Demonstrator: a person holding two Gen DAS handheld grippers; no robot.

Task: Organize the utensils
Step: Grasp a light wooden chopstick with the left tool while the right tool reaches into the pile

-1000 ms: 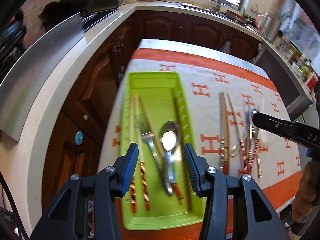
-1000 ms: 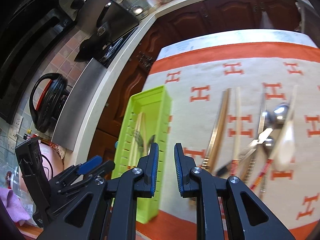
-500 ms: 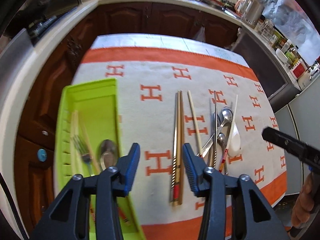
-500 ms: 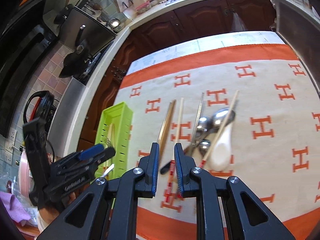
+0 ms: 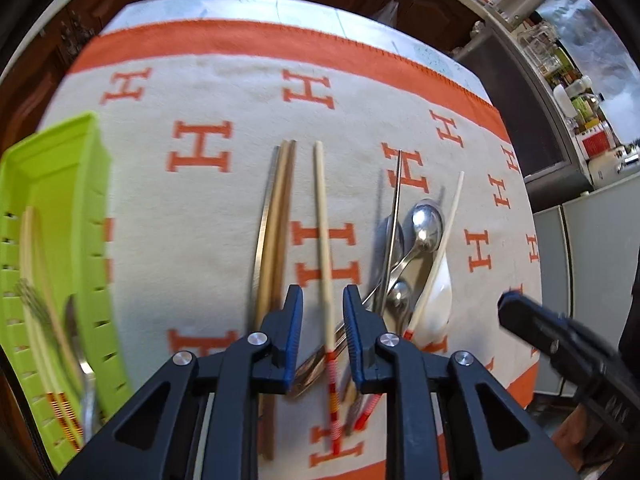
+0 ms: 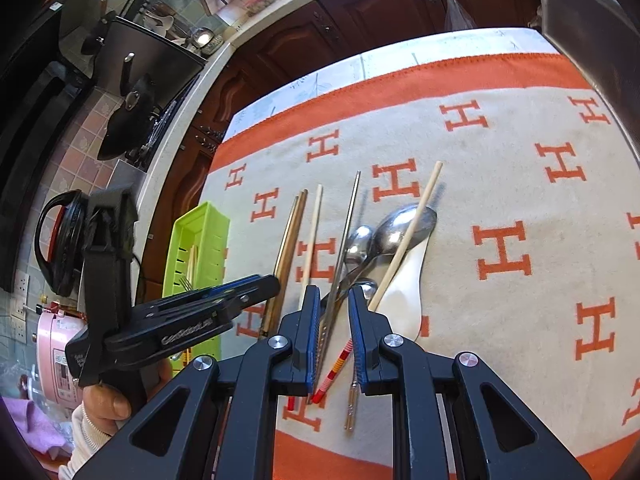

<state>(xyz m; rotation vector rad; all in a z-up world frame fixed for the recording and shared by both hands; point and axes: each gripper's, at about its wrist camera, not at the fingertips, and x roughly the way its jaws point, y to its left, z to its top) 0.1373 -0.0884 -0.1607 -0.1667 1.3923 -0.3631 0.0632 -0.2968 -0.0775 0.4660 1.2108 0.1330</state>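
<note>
Pale chopstick (image 5: pixel 323 248) lies between our left tongs (image 5: pixel 319 330), long axis running 12 to 6; jaws part-open, gripping nothing. Right tongs (image 6: pixel 334 334) also part-open, empty, over spoon pile (image 6: pixel 384 240). Green tray (image 5: pixel 60 200) at 9, partly filled.

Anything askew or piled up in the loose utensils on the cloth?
Yes. The metal spoons, white ceramic spoon and a pale chopstick lie crossed in a heap, the chopstick slanting over the large spoon's bowl. The brown chopstick pair lies parallel, apart.
</note>
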